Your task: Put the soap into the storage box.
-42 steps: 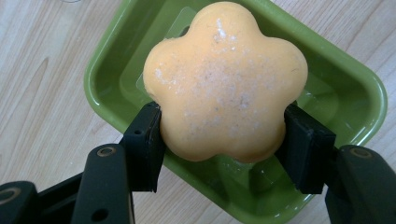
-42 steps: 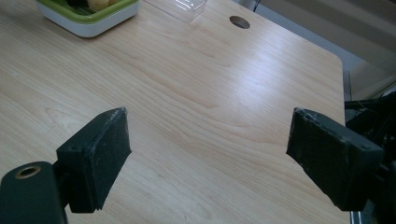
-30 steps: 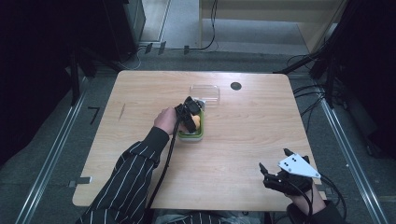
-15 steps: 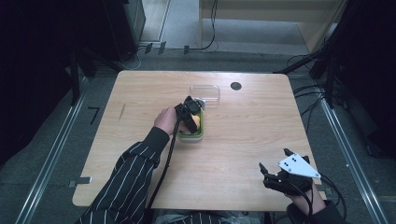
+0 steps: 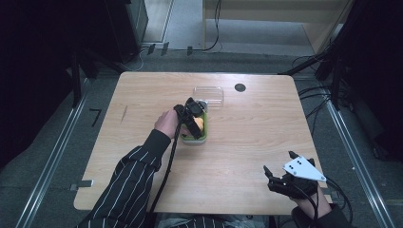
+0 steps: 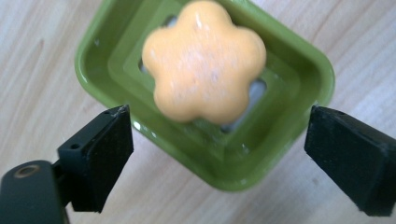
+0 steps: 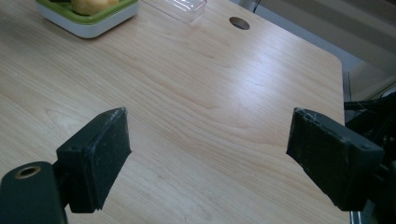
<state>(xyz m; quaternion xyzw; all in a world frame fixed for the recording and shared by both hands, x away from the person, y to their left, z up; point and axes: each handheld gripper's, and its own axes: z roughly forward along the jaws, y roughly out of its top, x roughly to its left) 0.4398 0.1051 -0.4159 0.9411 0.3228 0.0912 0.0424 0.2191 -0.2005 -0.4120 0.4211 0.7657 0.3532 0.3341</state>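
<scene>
My light wooden table (image 5: 266, 128) fills mid-frame on grey floor (image 5: 43, 190); dark racks upper left, pale wooden furniture (image 5: 275, 12) at the top

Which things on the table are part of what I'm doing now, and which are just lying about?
In the job:
orange flower-shaped soap
green rectangular plastic soap dish
left gripper, jaws open above them

Lying about:
clear plastic lid
right gripper, idle and open
</scene>
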